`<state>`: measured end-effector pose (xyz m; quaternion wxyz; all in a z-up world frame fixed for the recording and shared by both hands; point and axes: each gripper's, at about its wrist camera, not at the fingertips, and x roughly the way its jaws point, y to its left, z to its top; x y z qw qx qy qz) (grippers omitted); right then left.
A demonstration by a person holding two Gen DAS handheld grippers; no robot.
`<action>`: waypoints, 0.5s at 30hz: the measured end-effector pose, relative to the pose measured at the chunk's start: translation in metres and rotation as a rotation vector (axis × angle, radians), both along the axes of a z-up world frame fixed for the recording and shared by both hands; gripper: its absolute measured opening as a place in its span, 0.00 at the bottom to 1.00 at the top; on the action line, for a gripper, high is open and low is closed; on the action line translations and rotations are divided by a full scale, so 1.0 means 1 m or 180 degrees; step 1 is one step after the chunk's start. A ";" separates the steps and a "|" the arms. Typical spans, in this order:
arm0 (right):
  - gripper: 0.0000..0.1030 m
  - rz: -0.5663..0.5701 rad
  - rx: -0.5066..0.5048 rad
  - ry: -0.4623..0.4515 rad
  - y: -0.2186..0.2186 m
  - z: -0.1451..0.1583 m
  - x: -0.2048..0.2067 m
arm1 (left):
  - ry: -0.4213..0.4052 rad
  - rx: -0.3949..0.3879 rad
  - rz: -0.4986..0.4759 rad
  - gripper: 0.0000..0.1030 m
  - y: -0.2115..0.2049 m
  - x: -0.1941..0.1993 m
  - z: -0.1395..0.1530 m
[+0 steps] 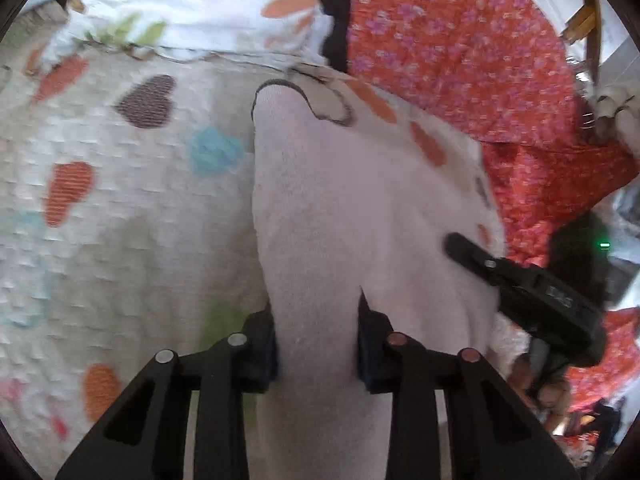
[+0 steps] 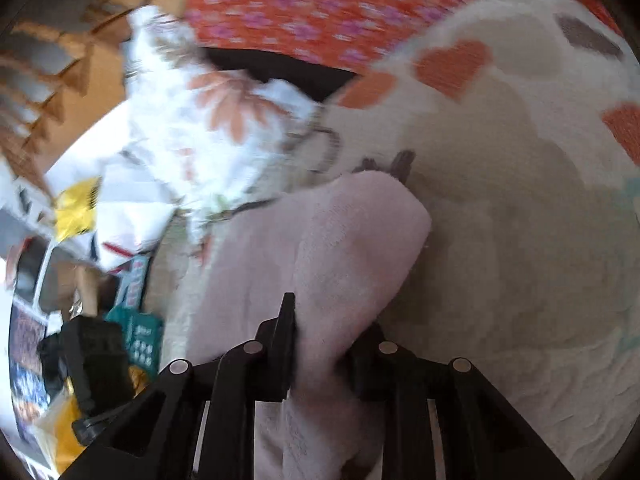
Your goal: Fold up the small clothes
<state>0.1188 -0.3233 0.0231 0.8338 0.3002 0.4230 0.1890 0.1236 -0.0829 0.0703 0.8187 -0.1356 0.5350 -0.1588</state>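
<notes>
In my left wrist view the pink cloth (image 1: 352, 216) runs lengthwise from the bottom centre of the frame up to a rounded end at upper centre, leaning slightly left. My left gripper (image 1: 316, 348) is clamped on its near end, cloth filling the gap between the two fingers. It is pale pink, fleecy and plain, with soft creases and a dark trimmed edge at the far end. It lies on the heart blanket (image 1: 120, 200), cream with orange, brown, blue and green hearts.

My right gripper (image 1: 472, 252) comes in from the right edge of that frame, its finger touching the cloth's right side. In my right wrist view it (image 2: 324, 344) pinches a raised fold of the cloth (image 2: 348, 248), which rises from bottom centre to a rounded hump at mid-frame, leaning right.

A red floral fabric (image 1: 460, 40) fills the upper right of the left view, and a white fabric with orange flowers (image 1: 200, 4) the upper left. There is white lettering on the right gripper's body and on a teal box (image 2: 142, 340) at lower left of the right view, both too blurred to read.
</notes>
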 end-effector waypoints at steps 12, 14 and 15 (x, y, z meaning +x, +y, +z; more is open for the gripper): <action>0.32 -0.0166 -0.1414 -0.0548 0.043 0.050 -0.035 | -0.0103 0.0505 0.0243 0.61 0.029 -0.013 0.005; 0.28 0.0053 -0.1372 -0.0541 0.061 0.050 -0.040 | -0.0248 0.0618 0.0299 0.62 0.039 -0.021 0.014; 0.27 0.0174 -0.1352 -0.0483 0.070 0.044 -0.039 | -0.0332 0.0680 0.0331 0.62 0.043 -0.026 0.019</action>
